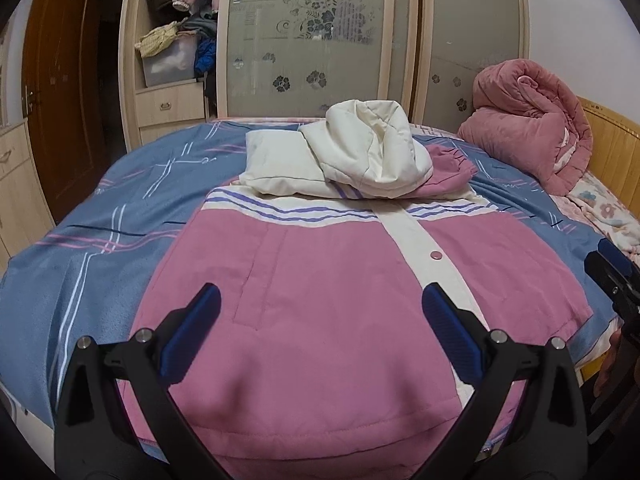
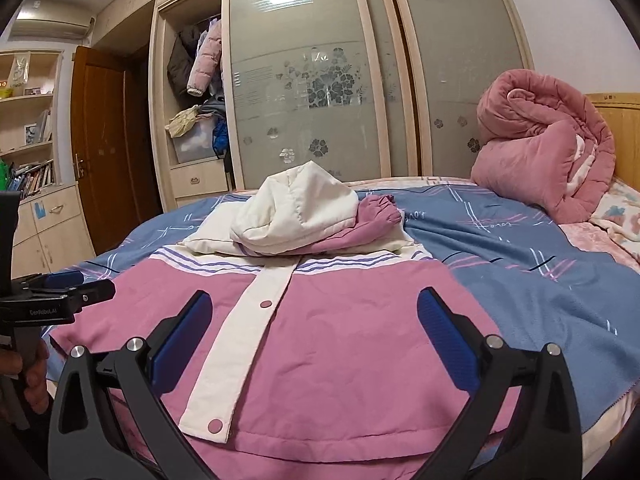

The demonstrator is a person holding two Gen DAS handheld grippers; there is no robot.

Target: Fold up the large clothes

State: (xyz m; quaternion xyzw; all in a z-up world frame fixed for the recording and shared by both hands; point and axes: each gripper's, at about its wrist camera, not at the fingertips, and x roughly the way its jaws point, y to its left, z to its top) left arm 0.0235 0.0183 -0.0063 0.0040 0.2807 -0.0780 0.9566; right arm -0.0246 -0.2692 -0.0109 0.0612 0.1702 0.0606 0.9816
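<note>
A large pink and cream jacket lies front-up on the bed, its cream snap placket running down the middle. Both sleeves are folded across the chest, and the cream hood is heaped on top of them, with a pink cuff poking out to the right. My left gripper hovers open over the jacket's lower left half, holding nothing. My right gripper is open over the lower right half, near the hem. The left gripper also shows at the left edge of the right wrist view.
The bed carries a blue patterned blanket. A rolled pink quilt sits at the wooden headboard on the right. A wardrobe with frosted sliding doors stands behind the bed, with a brown door on the left.
</note>
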